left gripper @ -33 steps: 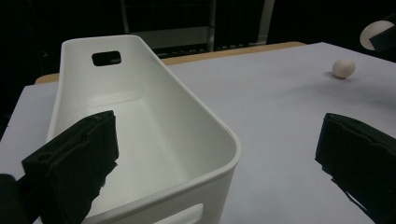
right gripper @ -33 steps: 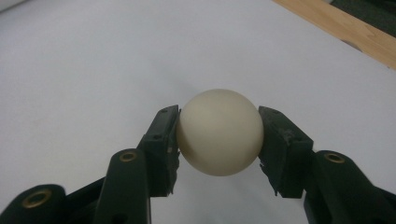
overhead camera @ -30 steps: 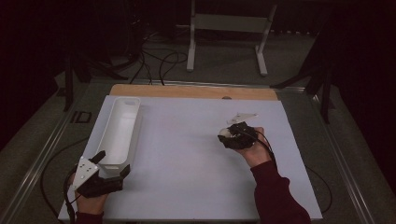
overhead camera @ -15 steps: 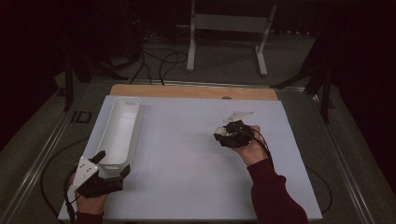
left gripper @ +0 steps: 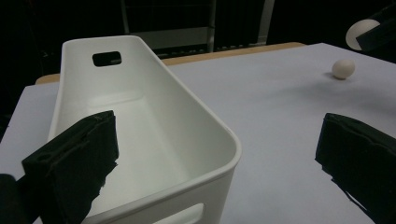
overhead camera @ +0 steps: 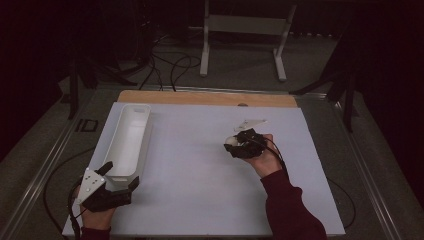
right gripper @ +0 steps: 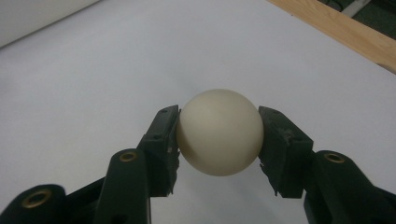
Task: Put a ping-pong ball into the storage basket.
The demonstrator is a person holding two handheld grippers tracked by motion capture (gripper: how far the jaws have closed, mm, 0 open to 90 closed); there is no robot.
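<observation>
white sheet [overhead camera: 200,170] covers most of the table, with a strip of bare wooden edge [overhead camera: 200,98] showing along the far side. beyond it the room is dark: a grey floor, loose black cables [overhead camera: 170,67] and a pale metal stand [overhead camera: 245,30] on two legs.

a long white bin [overhead camera: 127,142] with handle cut-outs lies along the left part of the sheet, its inside bare. in the left gripper view a second white ball [left gripper: 343,68] rests on the sheet well past the bin, apart from everything else. nothing lies between the bin and the right hand.

the left gripper [overhead camera: 120,177] sits at the near left corner, low over the sheet, its jaws spread wide on either side of the bin's near end wall without pressing on it. the right gripper [overhead camera: 232,146] is held above the middle right of the sheet, pointing left toward the bin, the person's dark red sleeve [overhead camera: 287,205] trailing back to the near edge. its jaws are clamped on a cream ball [right gripper: 219,132], one pad on each side, the ball lifted off the sheet.
</observation>
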